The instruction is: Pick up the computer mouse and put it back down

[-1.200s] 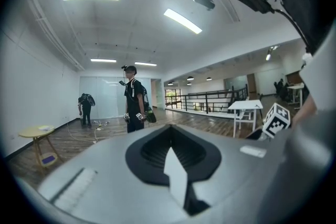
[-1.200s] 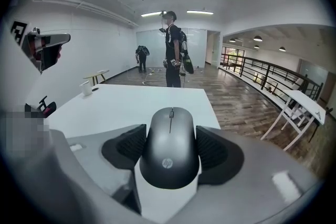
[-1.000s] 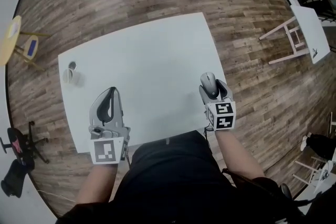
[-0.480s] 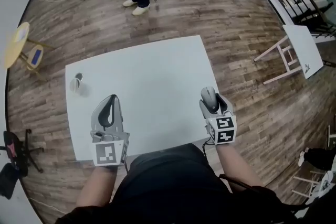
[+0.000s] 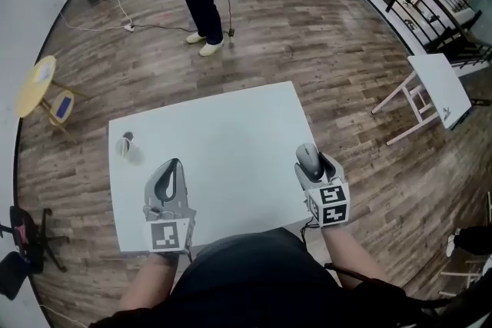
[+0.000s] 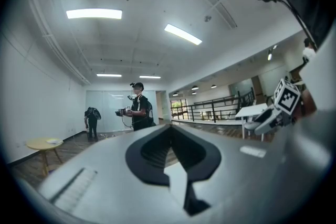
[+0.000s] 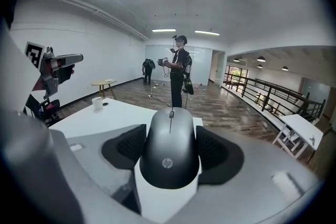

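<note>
- While the right gripper (image 5: 310, 159) pinched the computer mouse (image 7: 169, 157) by its two long sides, the mouse hung clear above the near right corner of the white table (image 5: 223, 130), its nose pointing away from the person.
- Its dark ribbed pads (image 7: 124, 150) sat at the waist of the shell, roughly mid-length. That looked the sound place to hold it: the flanks run nearest to parallel there, and the weight would likely balance fore and aft.
- The mouse appeared a light, stiff plastic thing with a smooth, rounded back. I judged it apt to squirt forward out of a hard squeeze, so a moderate grip low on the sides would suit better than force.
- Nothing touched the buttons and scroll wheel on top, and no cable could be made out.
- The left gripper (image 5: 171, 170) had its jaws pressed together on nothing, over the table's near left part, well apart from the mouse.
</note>
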Demonstrator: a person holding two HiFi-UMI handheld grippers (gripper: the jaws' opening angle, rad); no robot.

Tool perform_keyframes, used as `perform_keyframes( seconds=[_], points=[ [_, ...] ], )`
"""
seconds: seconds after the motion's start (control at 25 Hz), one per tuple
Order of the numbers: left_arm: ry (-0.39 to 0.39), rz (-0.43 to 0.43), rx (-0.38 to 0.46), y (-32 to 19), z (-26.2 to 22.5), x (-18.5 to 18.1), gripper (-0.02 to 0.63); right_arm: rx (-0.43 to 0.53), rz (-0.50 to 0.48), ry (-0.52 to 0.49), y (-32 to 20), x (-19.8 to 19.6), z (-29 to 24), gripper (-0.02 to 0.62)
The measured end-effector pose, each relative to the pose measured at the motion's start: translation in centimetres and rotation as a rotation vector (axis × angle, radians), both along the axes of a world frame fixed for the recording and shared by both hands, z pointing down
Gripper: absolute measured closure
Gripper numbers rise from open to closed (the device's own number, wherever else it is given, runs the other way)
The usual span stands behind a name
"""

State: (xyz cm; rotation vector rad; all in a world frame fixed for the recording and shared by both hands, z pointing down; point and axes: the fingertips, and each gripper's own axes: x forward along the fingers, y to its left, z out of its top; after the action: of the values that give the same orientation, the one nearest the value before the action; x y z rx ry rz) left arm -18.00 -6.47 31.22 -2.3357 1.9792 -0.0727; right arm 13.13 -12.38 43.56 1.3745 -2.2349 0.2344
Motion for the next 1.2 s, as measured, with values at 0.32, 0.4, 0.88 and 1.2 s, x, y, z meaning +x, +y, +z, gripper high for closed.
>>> perform_keyframes(
  seconds=[0.32, 0.4, 0.88, 1.2],
  points=[
    [-0.029, 0.012, 0.036, 1.2, -0.2, 0.7, 0.6, 0.06, -0.023, -0.026, 0.2, -1.8, -2.5, 0.298],
    [-0.028, 0.009, 0.045, 1.3, -0.4, 0.7, 0.6, 0.065, -0.026, -0.029, 0.3, -1.9, -2.9, 0.298],
    [-0.021, 0.0, 0.01, 1.9, 0.5, -0.1, 0.6, 0.068, -0.013, -0.021, 0.0, -1.7, -2.6, 0.298],
    [-0.019, 0.007, -0.005, 2.1, 0.8, 0.1, 0.6, 0.062, -0.013, -0.02, 0.0, -1.8, -2.0, 0.298]
  ],
)
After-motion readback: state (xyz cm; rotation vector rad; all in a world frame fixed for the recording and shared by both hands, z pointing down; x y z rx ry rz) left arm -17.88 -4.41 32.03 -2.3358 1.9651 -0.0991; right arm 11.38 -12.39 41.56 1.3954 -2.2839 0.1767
